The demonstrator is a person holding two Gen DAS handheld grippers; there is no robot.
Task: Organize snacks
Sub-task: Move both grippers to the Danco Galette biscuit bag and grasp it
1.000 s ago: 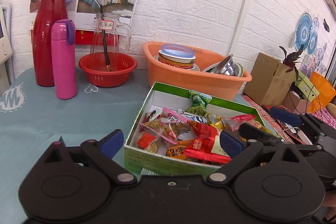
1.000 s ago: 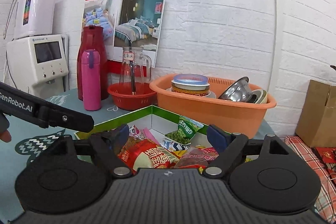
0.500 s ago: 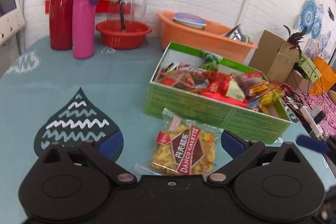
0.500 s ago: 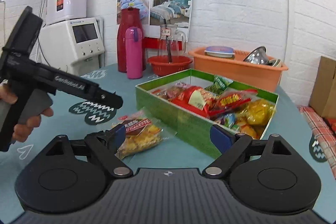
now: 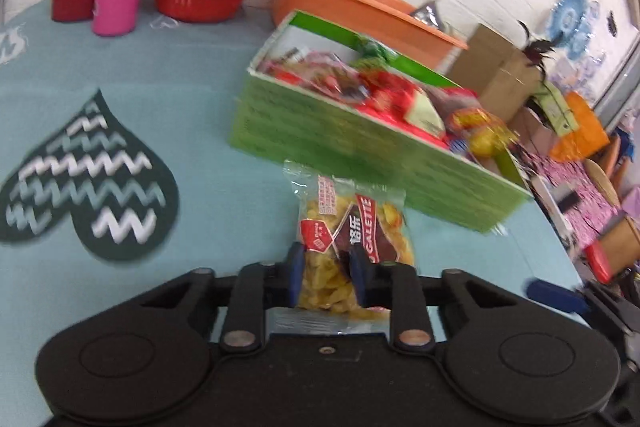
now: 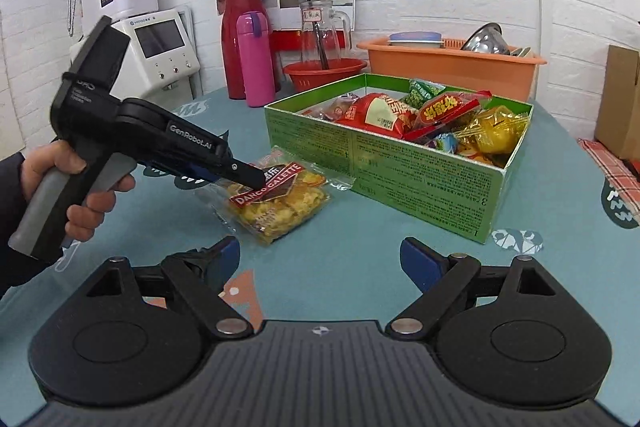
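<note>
A clear bag of yellow Danco Galette snacks [image 5: 352, 223] lies on the teal tablecloth in front of a green cardboard box [image 5: 360, 143] full of snack packets. My left gripper [image 5: 325, 277] is shut on the near end of the bag. In the right wrist view the left gripper [image 6: 256, 181] pinches the bag [image 6: 280, 199] left of the box [image 6: 420, 171]. My right gripper [image 6: 320, 263] is open and empty, above the table in front of the box.
At the back stand a red jug [image 6: 244, 43], a pink flask [image 6: 256, 59], a red bowl with a glass pitcher [image 6: 324, 71], and an orange basin of dishes [image 6: 452, 67]. A white water dispenser [image 6: 140, 27] is at the left. Cardboard boxes [image 5: 496, 75] are at the right.
My left gripper has moved down from the box to the snack bag and closed on it. My right gripper has drawn back from the box and stays open.
</note>
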